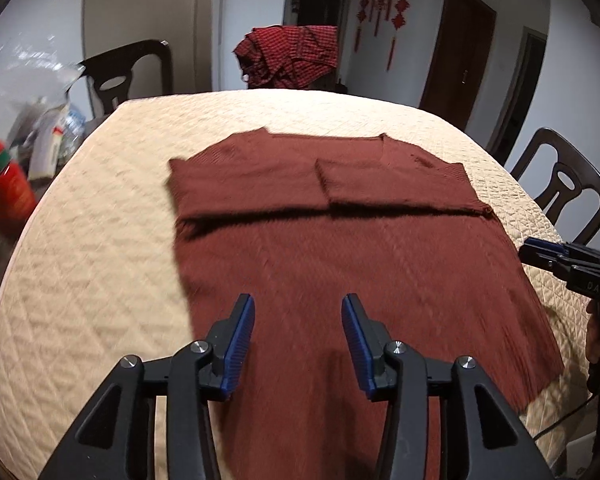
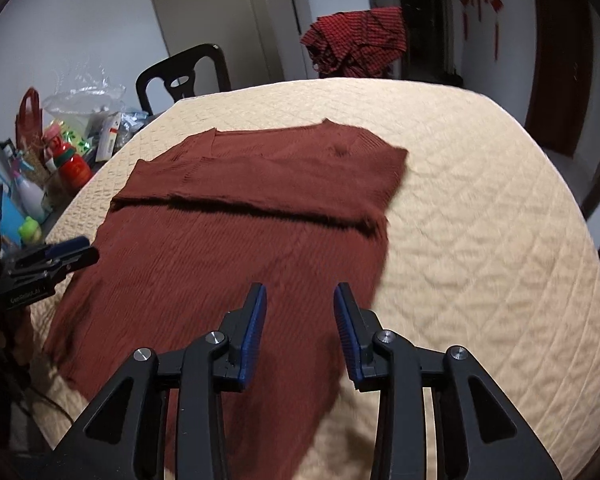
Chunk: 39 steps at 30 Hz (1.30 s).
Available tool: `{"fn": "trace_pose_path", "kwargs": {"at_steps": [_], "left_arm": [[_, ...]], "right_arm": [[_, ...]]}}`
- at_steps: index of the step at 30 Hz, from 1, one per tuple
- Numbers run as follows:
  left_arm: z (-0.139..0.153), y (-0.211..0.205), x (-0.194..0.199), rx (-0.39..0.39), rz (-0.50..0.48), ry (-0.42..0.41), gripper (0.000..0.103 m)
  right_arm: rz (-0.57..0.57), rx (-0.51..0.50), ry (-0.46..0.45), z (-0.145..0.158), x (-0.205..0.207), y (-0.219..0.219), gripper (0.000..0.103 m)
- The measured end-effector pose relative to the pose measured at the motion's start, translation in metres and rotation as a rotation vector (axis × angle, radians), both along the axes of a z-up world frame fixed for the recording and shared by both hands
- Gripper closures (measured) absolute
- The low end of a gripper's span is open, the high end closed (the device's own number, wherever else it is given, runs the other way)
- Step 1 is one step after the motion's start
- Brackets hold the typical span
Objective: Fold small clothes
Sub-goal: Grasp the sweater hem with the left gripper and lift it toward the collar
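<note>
Over the near half of the maroon sweater (image 1: 340,272), my left gripper (image 1: 298,312) and right gripper (image 2: 300,300) hang released, empty; I'd pinch both near hem corners evenly, then fold far.

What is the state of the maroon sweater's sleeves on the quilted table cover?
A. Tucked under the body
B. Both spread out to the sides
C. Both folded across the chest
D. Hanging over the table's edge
C: on the maroon sweater, both sleeves lie folded across the upper body, ends meeting near the middle.
</note>
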<state>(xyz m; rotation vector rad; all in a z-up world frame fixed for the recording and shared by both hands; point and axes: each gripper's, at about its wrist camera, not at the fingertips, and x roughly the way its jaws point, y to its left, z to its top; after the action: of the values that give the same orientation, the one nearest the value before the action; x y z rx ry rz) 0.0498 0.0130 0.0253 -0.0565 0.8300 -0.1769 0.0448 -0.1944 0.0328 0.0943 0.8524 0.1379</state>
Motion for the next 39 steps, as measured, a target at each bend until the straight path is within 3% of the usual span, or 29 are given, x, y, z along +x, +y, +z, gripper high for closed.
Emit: {"fn": "trace_pose_path", "kwargs": {"at_steps": [10, 21, 33, 36, 37, 39], "left_arm": [[-0.016, 0.029, -0.033, -0.053, 0.074, 0.053, 0.053], [-0.022, 0.030, -0.064, -0.154, 0.066, 0.094, 0.053], [-0.023, 0.026, -0.068, -0.281, 0.067, 0.092, 0.053], [-0.024, 0.030, -0.064, -0.308, 0.080, 0.090, 0.066], [-0.025, 0.031, -0.063, -0.318, 0.081, 0.095, 0.068], [-0.027, 0.034, -0.066, -0.324, 0.093, 0.094, 0.077]], "right_arm": [[-0.060, 0.130, 0.061, -0.015, -0.038, -0.024, 0.067], [0.012, 0.279, 0.119, -0.026, -0.073, -0.018, 0.066], [0.037, 0.457, 0.145, -0.034, -0.067, -0.016, 0.066], [0.039, 0.457, 0.143, -0.034, -0.063, -0.012, 0.070], [0.041, 0.453, 0.144, -0.035, -0.064, -0.011, 0.079], [0.045, 0.447, 0.152, -0.036, -0.065, -0.010, 0.087]]}}
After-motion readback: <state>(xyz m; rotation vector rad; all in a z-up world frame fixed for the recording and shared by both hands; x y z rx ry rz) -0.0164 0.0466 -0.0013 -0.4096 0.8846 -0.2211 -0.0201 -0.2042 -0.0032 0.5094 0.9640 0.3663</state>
